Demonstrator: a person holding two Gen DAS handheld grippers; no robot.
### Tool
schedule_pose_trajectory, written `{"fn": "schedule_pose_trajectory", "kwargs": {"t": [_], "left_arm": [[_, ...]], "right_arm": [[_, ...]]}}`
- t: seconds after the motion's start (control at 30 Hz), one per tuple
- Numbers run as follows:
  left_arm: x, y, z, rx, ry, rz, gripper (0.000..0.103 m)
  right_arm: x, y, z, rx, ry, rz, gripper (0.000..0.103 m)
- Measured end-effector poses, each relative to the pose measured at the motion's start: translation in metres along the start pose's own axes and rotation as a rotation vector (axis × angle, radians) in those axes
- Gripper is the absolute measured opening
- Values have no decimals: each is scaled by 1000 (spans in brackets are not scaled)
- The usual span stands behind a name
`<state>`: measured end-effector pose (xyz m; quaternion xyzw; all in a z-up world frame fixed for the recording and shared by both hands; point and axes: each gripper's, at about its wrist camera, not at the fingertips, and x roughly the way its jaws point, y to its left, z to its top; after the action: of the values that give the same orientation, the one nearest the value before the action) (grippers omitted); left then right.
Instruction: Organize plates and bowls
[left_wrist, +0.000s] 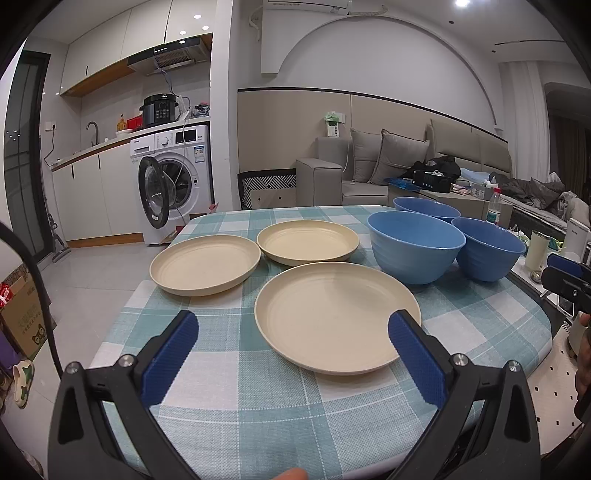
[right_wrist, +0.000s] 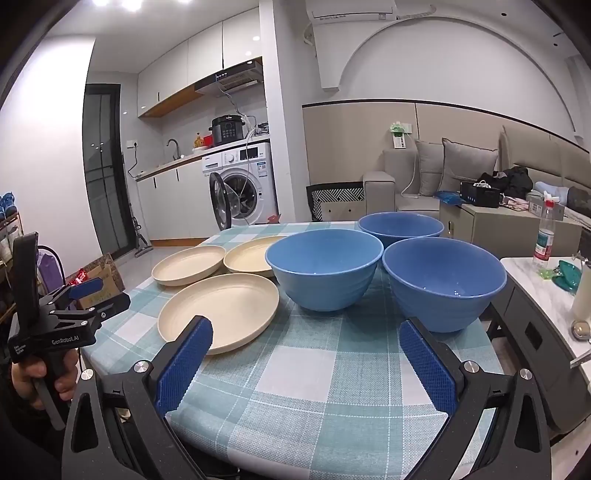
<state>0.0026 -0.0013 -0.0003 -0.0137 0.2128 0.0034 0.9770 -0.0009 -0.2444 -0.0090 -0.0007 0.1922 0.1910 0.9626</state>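
Three cream plates lie apart on the checked tablecloth (left_wrist: 258, 406): a near plate (left_wrist: 336, 314) (right_wrist: 221, 310), a left plate (left_wrist: 205, 264) (right_wrist: 188, 264) and a far plate (left_wrist: 306, 242) (right_wrist: 247, 256). Three blue bowls stand upright to their right: a middle bowl (left_wrist: 415, 245) (right_wrist: 323, 266), a right bowl (left_wrist: 487, 247) (right_wrist: 443, 282) and a far bowl (left_wrist: 426, 207) (right_wrist: 400, 225). My left gripper (left_wrist: 291, 325) is open and empty above the table's near edge, just before the near plate; it also shows in the right wrist view (right_wrist: 96, 291). My right gripper (right_wrist: 306, 332) is open and empty, before the bowls.
A marble-topped side table (right_wrist: 535, 280) with a water bottle (right_wrist: 545, 236) and small items stands right of the table. A sofa (left_wrist: 369, 170) is behind, a washing machine (left_wrist: 173, 181) with its door open at back left. A cardboard box (left_wrist: 22, 317) sits on the floor at left.
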Motion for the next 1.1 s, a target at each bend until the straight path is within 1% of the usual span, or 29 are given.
{"fn": "schedule_pose_trajectory", "kwargs": {"t": [0.6,0.7,0.73,1.1], "left_arm": [[1,1,-2,3,3,0,103],[3,2,-4,2,6,1,103],[3,8,-6,1,6,5,103],[4,9,-7,3,7,5,103]], "right_arm": [[0,1,1,0,4,2,103],[0,1,0,-1,2,3,103],[1,1,0,-1,2,3,103],[2,2,0,-2,9,3,103]]}}
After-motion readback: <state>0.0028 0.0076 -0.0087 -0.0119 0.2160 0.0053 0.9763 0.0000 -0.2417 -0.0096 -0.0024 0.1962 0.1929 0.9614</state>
